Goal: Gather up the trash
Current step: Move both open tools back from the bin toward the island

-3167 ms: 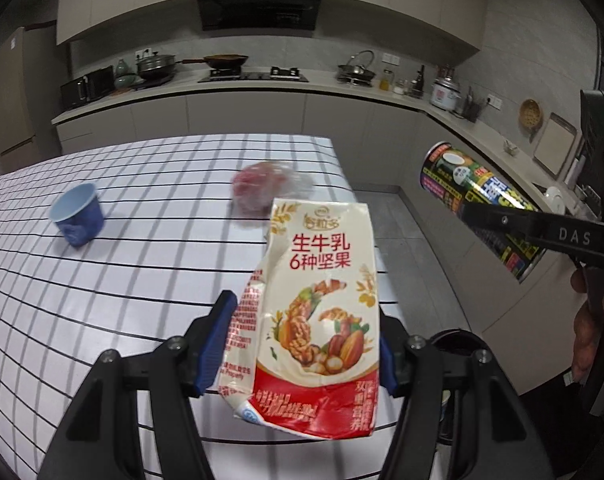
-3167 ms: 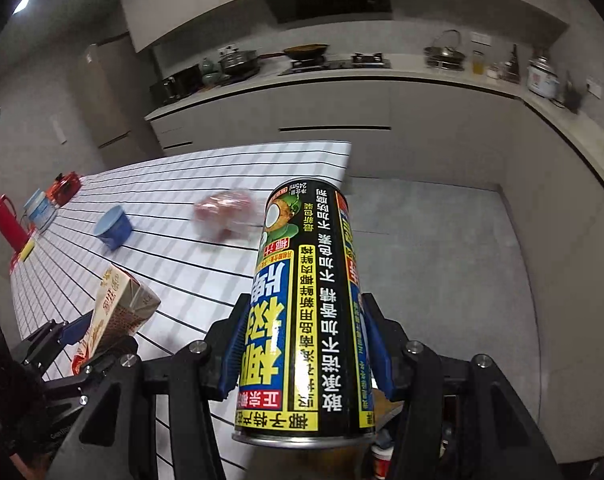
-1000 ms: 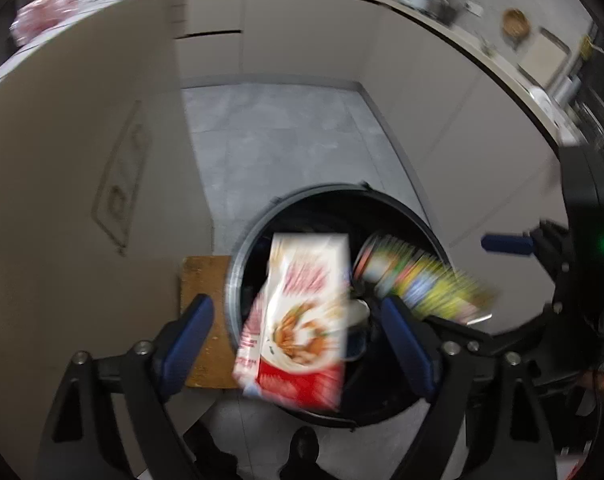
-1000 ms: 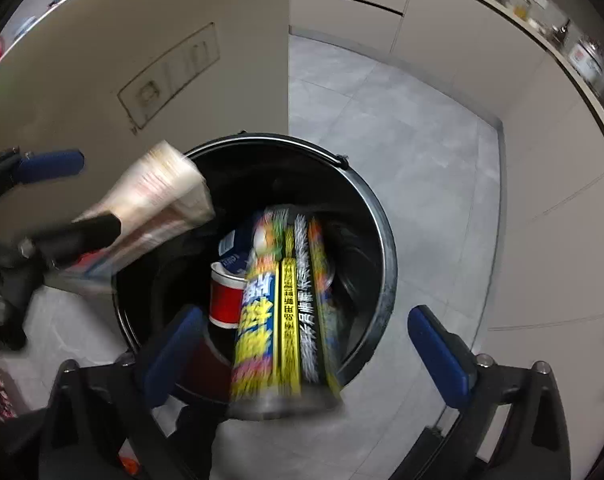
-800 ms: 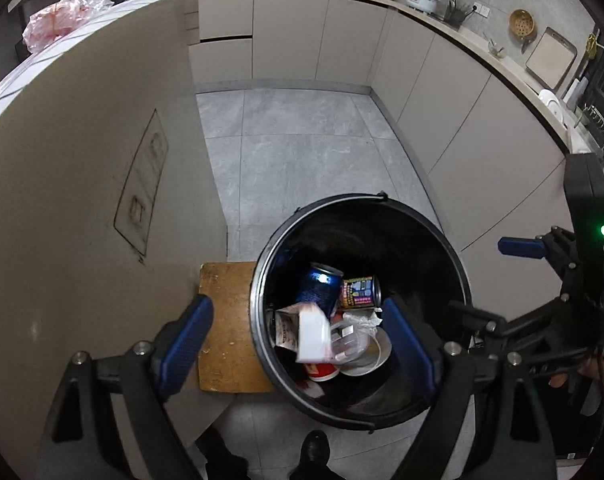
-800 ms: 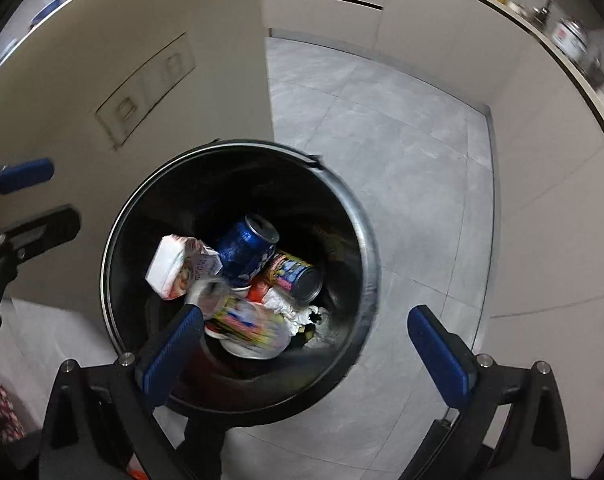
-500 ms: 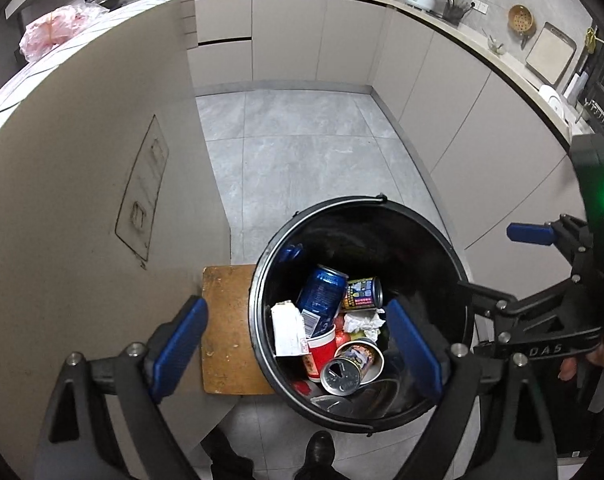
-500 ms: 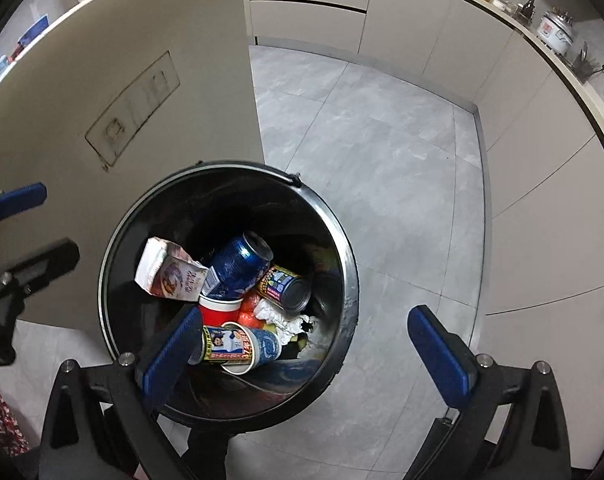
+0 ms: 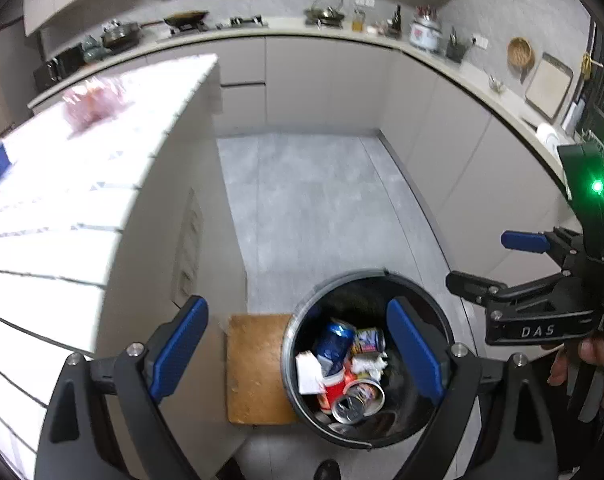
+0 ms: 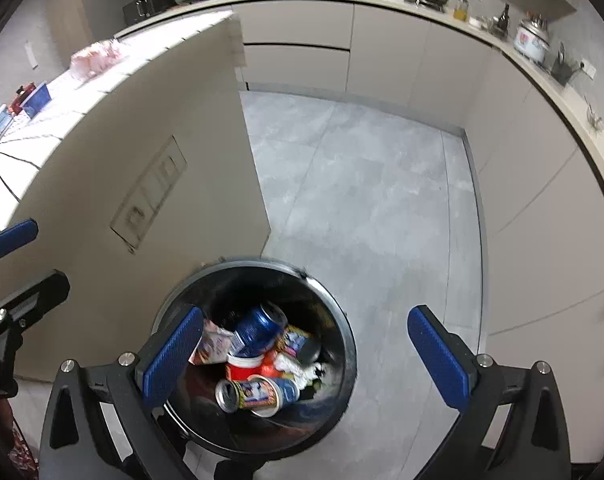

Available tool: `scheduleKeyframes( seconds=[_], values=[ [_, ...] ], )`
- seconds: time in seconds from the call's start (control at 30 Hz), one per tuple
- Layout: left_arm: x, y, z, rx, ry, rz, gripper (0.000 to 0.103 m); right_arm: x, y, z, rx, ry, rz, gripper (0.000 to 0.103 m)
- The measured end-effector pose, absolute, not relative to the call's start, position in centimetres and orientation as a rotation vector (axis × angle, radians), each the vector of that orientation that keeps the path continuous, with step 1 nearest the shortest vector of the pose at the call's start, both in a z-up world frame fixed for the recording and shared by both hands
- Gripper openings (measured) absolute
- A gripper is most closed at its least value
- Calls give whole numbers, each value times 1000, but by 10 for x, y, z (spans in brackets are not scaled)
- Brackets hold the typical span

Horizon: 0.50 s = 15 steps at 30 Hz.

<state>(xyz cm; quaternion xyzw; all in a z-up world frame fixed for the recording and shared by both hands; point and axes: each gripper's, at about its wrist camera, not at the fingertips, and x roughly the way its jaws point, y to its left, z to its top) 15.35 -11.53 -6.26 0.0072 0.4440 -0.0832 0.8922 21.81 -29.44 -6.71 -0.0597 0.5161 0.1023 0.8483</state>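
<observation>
Left wrist view: left gripper (image 9: 298, 344) is hanging over the floor w/ jaws spread wide, nothing between the pads. The trash is lying down in the black bin (image 9: 437, 320), which is showing low and right of centre, partly behind the right pad. In the bin: blue can (image 9: 333, 344), white carton (image 9: 307, 372), red cup (image 9: 335, 390), a can on its side w/ open end facing up (image 9: 357, 398), crumpled paper. A wooden board (image 9: 254, 368) is lying on the floor touching the bin's left side. Island counter (image 9: 62, 208) w/ grid cloth is filling the left; its end panel is standing just left of the board. Open grey floor (image 9: 317, 200) is stretching to the far cabinets. Right gripper (image 9: 497, 264) is showing at the right edge, jaws apart, empty.

Right wrist view: right gripper (image 10: 302, 352) is also spread wide and empty, w/ the bin (image 10: 349, 344) sitting between the pads, closer to the left one. Same blue can (image 10: 258, 328), carton (image 10: 212, 344), red cup (image 10: 244, 366), and sideways can (image 10: 254, 394) inside. Island panel (image 10: 142, 168) on the left, clear floor (image 10: 361, 168) on the right up to the cabinets.
</observation>
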Motion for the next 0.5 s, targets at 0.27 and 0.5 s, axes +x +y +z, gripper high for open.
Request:
scheduleKeyframes(
  seconds=[0.27,0.5],
  values=[
    [156,-80,-37,-17,859,-117,92,228,-254,-29,-162,1015,259,103],
    [153,-38,-24,-54,842,-70,92,237,-209,-3,-190,961,305,103]
  ],
)
